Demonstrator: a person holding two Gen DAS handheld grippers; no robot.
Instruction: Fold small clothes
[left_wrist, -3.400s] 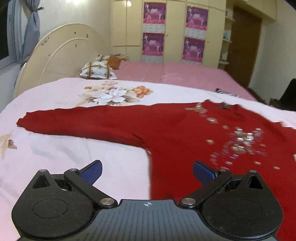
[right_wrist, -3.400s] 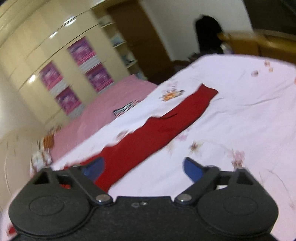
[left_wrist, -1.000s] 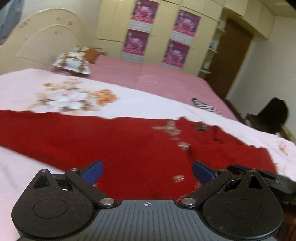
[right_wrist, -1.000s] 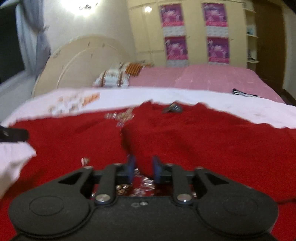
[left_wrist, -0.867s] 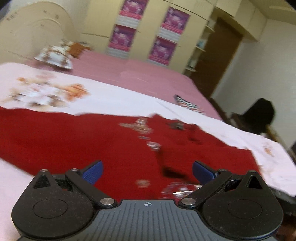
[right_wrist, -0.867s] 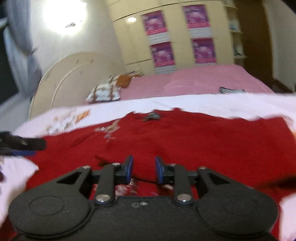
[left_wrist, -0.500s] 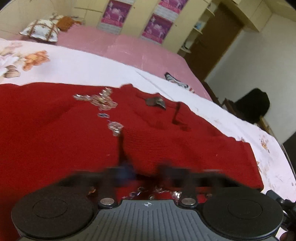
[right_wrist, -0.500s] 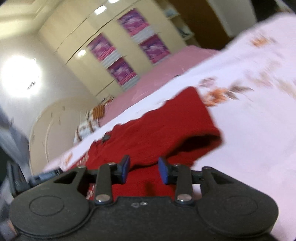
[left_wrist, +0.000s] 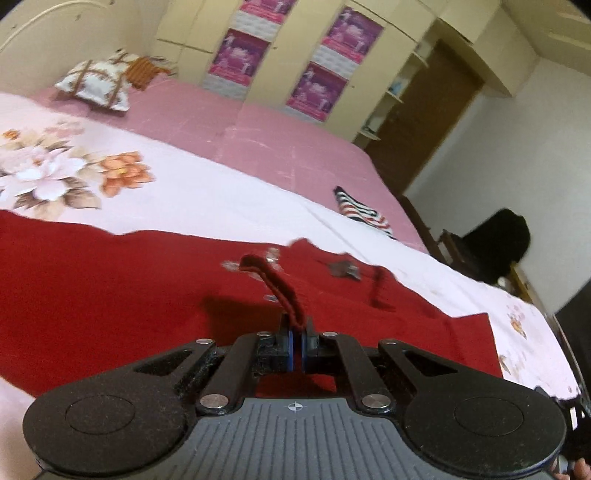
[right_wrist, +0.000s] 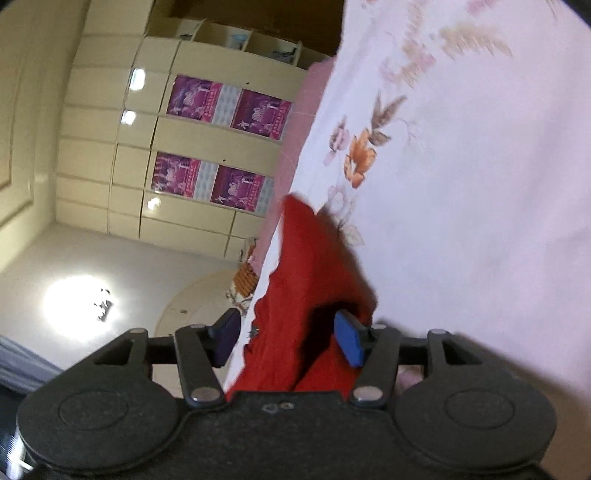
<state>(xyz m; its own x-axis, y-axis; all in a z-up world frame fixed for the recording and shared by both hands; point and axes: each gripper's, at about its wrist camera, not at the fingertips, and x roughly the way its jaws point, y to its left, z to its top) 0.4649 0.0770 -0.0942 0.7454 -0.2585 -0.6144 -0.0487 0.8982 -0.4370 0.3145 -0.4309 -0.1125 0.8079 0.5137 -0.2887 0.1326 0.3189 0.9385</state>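
Observation:
A red knit sweater (left_wrist: 110, 288) with sequins lies spread on the floral bedspread (left_wrist: 207, 199). My left gripper (left_wrist: 296, 341) is shut on a raised fold of the sweater near its middle, below the neckline. In the right wrist view the camera is rolled sideways. My right gripper (right_wrist: 288, 341) is open, with a loose red part of the sweater (right_wrist: 306, 280) hanging between its blue pads (right_wrist: 349, 343). Whether the cloth touches the pads is unclear.
A striped dark cloth (left_wrist: 364, 212) lies on the pink sheet (left_wrist: 258, 140) behind the sweater. A patterned pillow (left_wrist: 94, 85) sits at the back left. Wardrobes with purple posters (left_wrist: 295, 62) line the wall. A dark chair (left_wrist: 495, 243) stands at the right.
My left gripper has shut on a fold of the sweater and lifted it slightly. My right gripper has opened, released the sweater and rolled sideways.

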